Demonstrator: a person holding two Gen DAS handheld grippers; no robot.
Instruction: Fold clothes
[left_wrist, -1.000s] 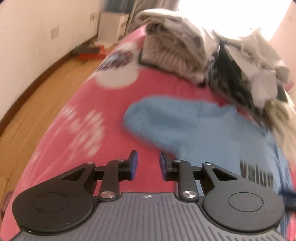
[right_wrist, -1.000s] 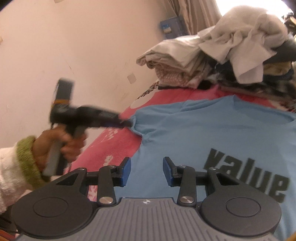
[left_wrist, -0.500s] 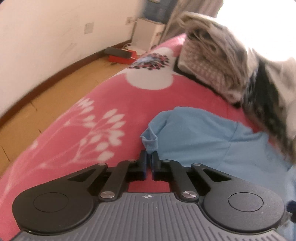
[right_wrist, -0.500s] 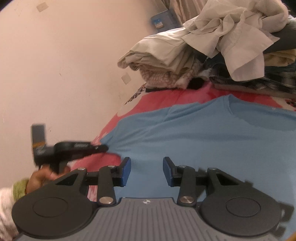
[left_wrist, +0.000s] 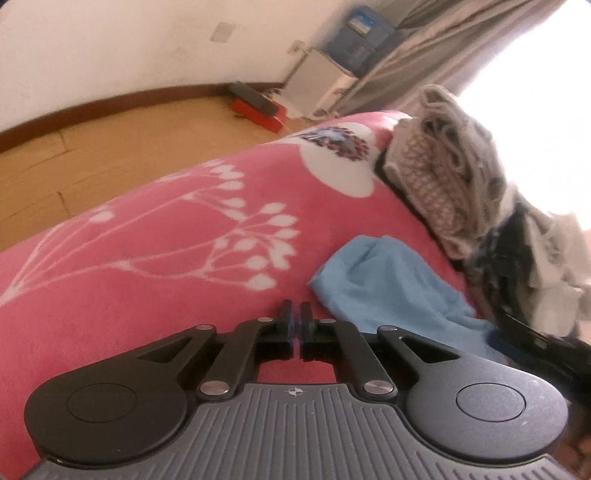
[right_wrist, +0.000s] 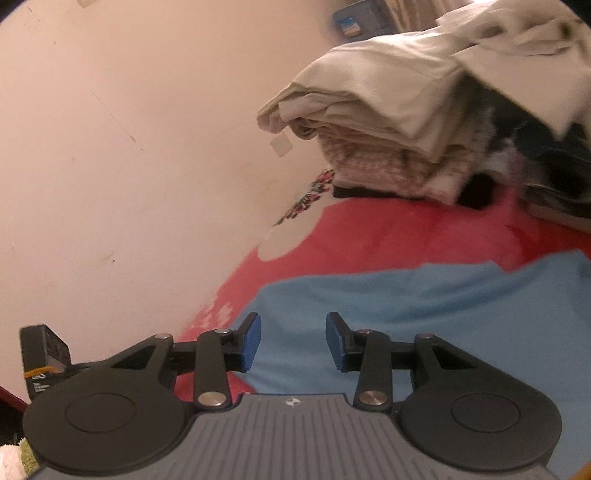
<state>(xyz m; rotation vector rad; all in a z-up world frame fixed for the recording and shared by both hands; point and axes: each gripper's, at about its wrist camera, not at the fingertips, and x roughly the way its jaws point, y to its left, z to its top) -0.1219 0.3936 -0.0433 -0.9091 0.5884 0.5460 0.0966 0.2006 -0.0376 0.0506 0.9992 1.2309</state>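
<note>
A light blue T-shirt (right_wrist: 424, 314) lies flat on the pink flowered blanket (left_wrist: 155, 258). In the left wrist view its sleeve (left_wrist: 384, 280) lies bunched just right of my left gripper (left_wrist: 295, 317), whose jaws are shut with no cloth visible between them. My right gripper (right_wrist: 293, 341) is open and empty, low over the shirt near its left edge. The left gripper's body (right_wrist: 44, 358) shows at the lower left of the right wrist view.
A heap of unfolded clothes (right_wrist: 424, 110) sits at the far end of the bed, also in the left wrist view (left_wrist: 454, 184). The wooden floor (left_wrist: 92, 158), a red box (left_wrist: 258, 110) and a white cabinet (left_wrist: 317, 85) lie left of the bed.
My left gripper closed near the sleeve's edge, then moved left; the sleeve now lies to its right. My right gripper stayed open and moved lower and nearer to the shirt's left side.
</note>
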